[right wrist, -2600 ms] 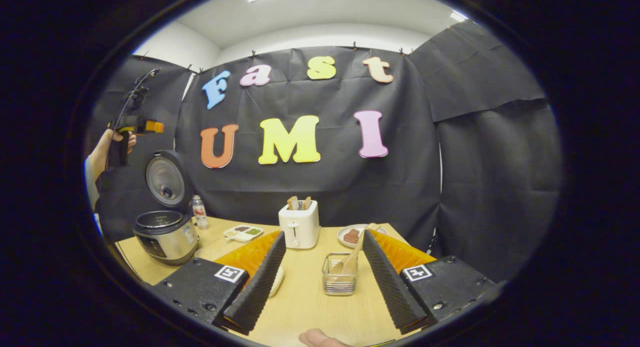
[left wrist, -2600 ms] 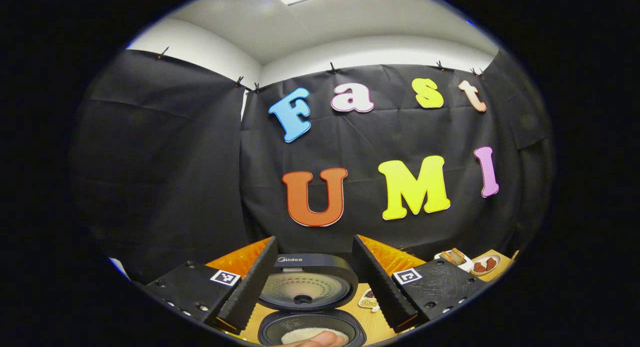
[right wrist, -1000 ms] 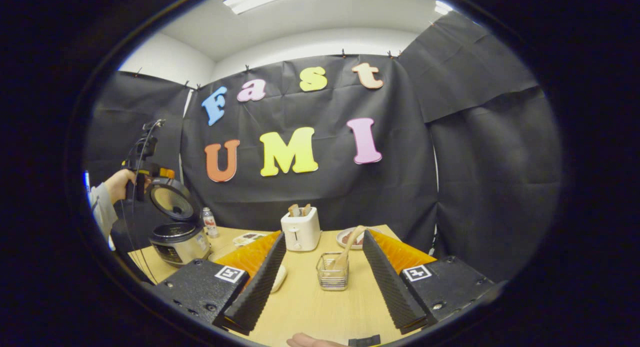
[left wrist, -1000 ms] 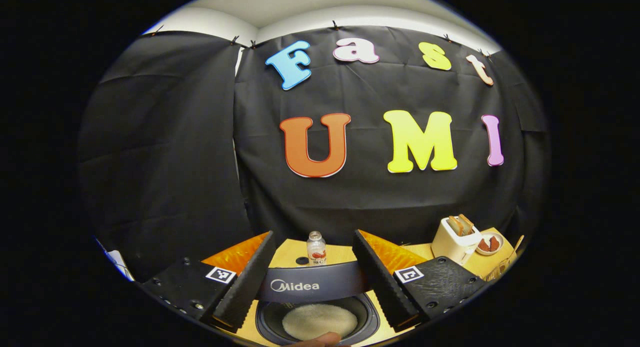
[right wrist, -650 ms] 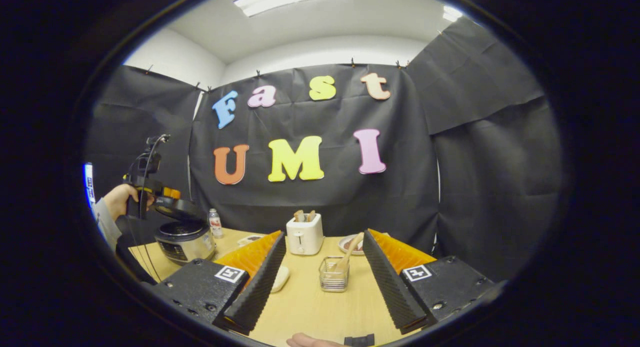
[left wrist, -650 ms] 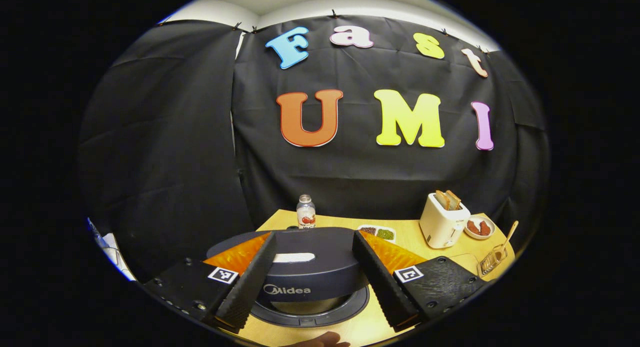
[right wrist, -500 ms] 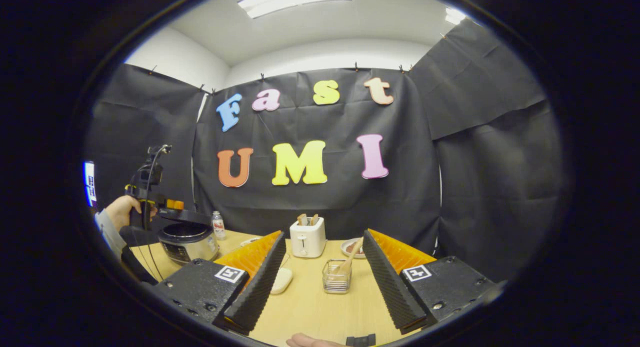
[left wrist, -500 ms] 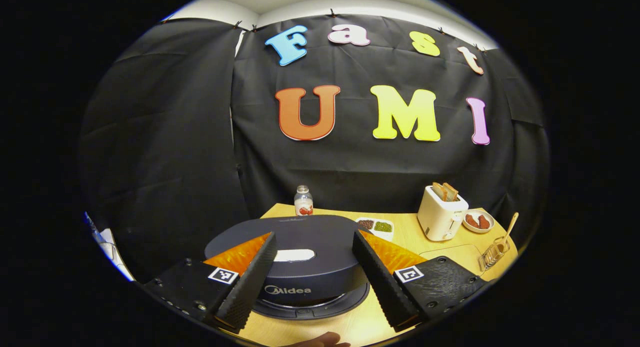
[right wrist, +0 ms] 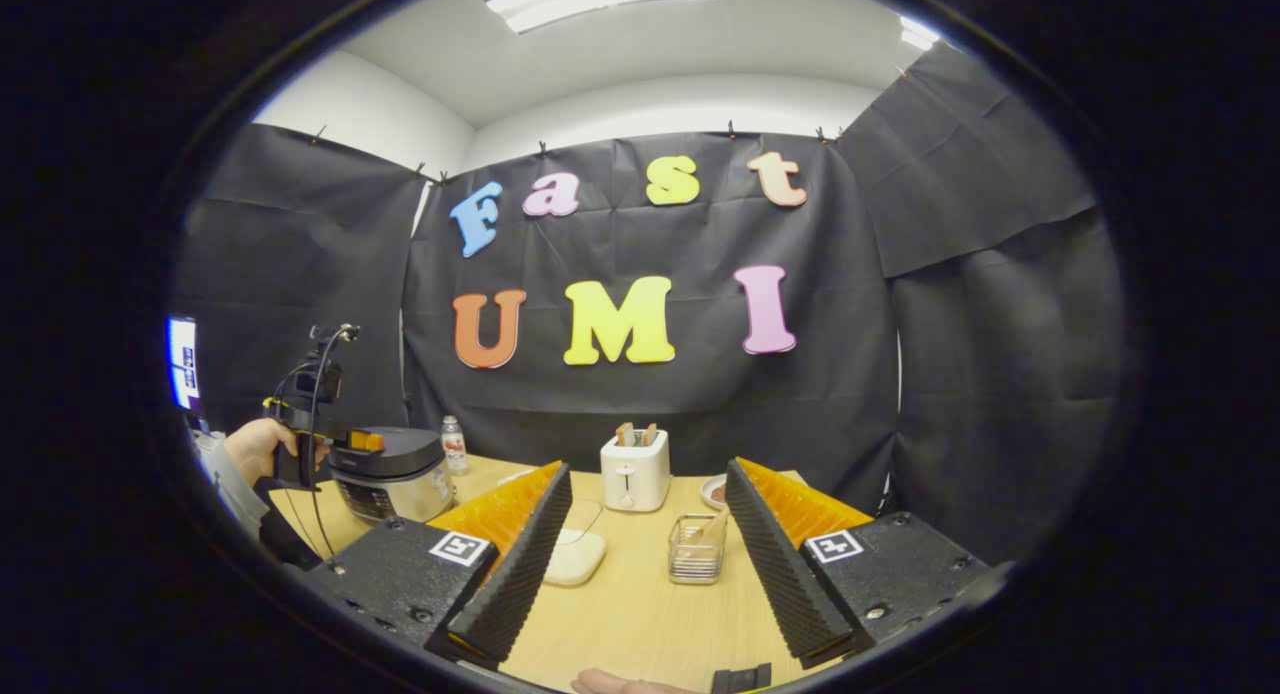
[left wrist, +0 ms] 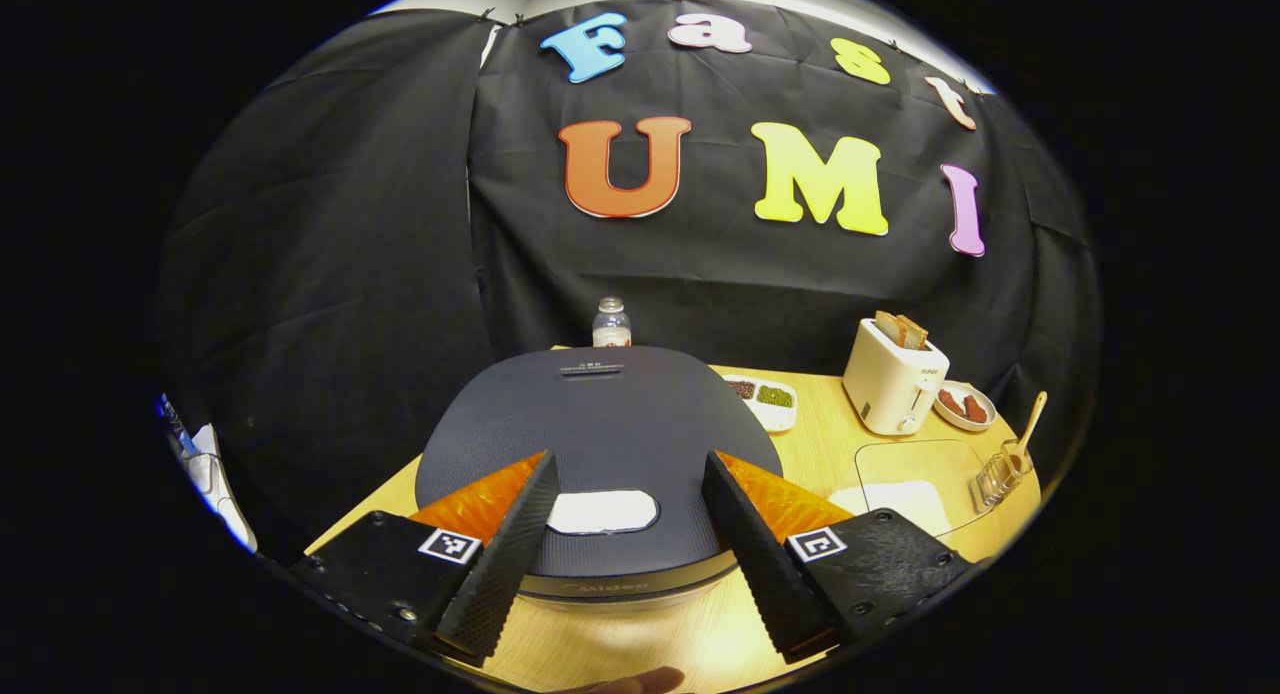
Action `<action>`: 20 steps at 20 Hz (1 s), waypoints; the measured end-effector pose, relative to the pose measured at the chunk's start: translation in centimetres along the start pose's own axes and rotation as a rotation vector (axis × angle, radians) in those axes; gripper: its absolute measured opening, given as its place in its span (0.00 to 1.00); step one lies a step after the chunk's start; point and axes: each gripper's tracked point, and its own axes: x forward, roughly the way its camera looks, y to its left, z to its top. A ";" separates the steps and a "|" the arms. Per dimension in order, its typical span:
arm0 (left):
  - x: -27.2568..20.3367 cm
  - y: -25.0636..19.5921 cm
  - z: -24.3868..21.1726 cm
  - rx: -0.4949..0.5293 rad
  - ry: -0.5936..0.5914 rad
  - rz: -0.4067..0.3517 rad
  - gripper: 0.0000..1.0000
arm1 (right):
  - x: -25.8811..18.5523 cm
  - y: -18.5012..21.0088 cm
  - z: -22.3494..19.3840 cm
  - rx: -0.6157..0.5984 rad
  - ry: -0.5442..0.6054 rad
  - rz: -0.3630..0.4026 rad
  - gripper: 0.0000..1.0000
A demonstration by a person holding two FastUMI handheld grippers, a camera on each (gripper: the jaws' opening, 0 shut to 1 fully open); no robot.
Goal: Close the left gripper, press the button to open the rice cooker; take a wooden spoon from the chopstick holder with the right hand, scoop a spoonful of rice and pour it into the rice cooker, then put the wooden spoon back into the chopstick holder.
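With fingers spread wide, left claw (left wrist: 625,474) hovers over dark round rice cooker lid (left wrist: 600,414), lid down; right claw (right wrist: 645,519) likewise released.

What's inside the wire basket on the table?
A wooden spoon stands in the wire basket, its handle leaning out above the rim. Its bowl sits low behind the wires, so it is hard to make out, as is anything else down there.

My view shows the rice cooker (left wrist: 600,424) with a dark grey, finely textured lid and a white oval button (left wrist: 601,512). The table (left wrist: 820,444) is pale wood. The toaster (left wrist: 893,377) is cream. The wooden spoon (left wrist: 1026,424) is light tan in a clear wire chopstick holder (left wrist: 993,479).
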 end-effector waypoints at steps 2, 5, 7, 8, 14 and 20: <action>0.1 0.0 -0.1 -0.004 0.001 0.003 0.95 | 0.1 0.8 -0.3 0.001 0.012 0.018 0.99; 0.3 0.2 -0.2 -0.014 0.012 0.019 0.95 | 0.0 1.6 -0.6 0.004 0.022 0.040 1.00; 0.4 0.2 -0.2 -0.018 0.004 0.028 0.95 | -0.2 1.4 -0.3 0.016 0.012 0.041 1.00; 0.4 0.3 -0.2 -0.017 0.005 0.030 0.95 | -0.2 1.4 -0.3 0.014 0.009 0.036 0.99; 1.0 0.5 -0.1 -0.035 0.018 0.029 0.96 | -0.5 1.7 -0.2 0.014 0.002 0.037 0.95; 2.0 0.7 -0.4 -0.074 0.015 0.021 0.92 | -0.3 2.0 -0.6 0.024 0.017 0.045 0.99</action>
